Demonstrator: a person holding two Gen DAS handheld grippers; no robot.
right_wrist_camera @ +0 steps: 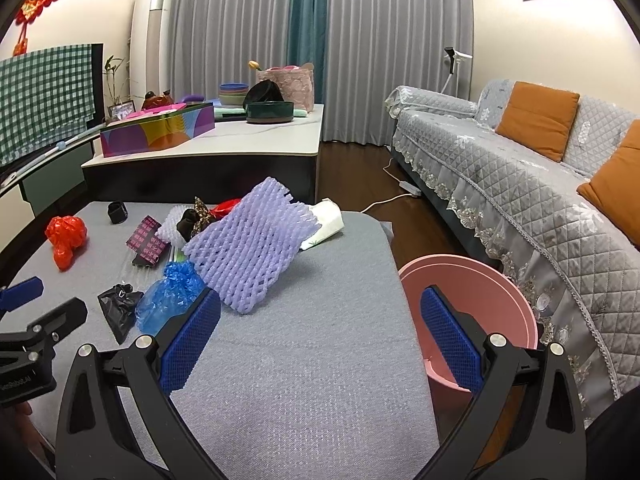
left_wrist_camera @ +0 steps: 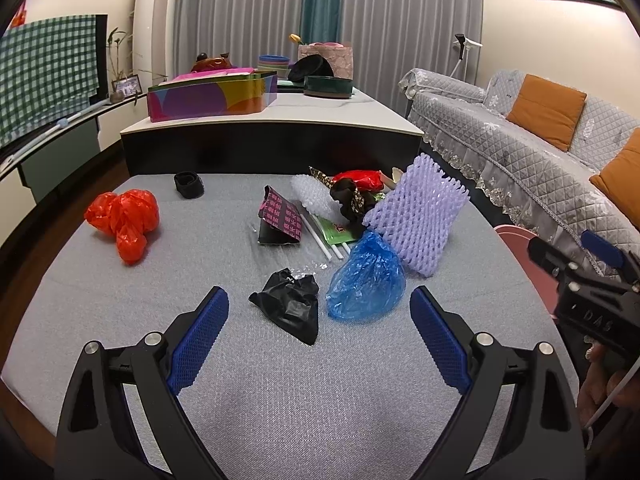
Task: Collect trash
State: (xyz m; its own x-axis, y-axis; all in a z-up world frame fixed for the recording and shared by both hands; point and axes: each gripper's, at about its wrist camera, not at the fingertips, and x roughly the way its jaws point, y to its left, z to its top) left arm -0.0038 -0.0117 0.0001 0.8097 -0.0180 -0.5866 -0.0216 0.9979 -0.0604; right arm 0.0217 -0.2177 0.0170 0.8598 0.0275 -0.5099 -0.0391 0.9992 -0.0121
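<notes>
A: Left gripper (left_wrist_camera: 319, 340) sits nearest, jaws spread wide, nothing between them. Right gripper (right_wrist_camera: 320, 340) same, released and bare, hanging over the mat's right edge.

B: Progress?

A: Looks like barely begun, my read. Trash all lies on the grey mat (left_wrist_camera: 280, 400). Pink bin (right_wrist_camera: 472, 280) stands on the floor just beside the mat's right edge; what shows of its inside looks bare, though the bottom is partly hidden by the right finger.

B: List the trash.

A: Black bag (left_wrist_camera: 292, 306), crumpled, closest to the left gripper and roughly between its fingers' line. Blue bag (left_wrist_camera: 366, 280) just right of it, translucent, scrunched into a dome. Purple foam net (left_wrist_camera: 416, 220) leans tilted behind the blue bag, touching it. Straws (left_wrist_camera: 320, 236) and a green wrapper (left_wrist_camera: 338, 232) lie behind the blue bag, and a dark patterned packet (left_wrist_camera: 278, 220) sits to their left. White foam net (left_wrist_camera: 312, 196) and a dark clump (left_wrist_camera: 352, 200) sit behind, a red scrap (left_wrist_camera: 360, 179) further back. Orange bag (left_wrist_camera: 124, 220) sits well apart at the left. Black band (left_wrist_camera: 189, 184) near the far edge. White wad (right_wrist_camera: 326, 222) at the far right, behind the purple net.

B: Surroundings?

A: Low table (left_wrist_camera: 280, 120) behind the mat with a colourful box (left_wrist_camera: 212, 96); sofa (right_wrist_camera: 520, 184) at right.
</notes>
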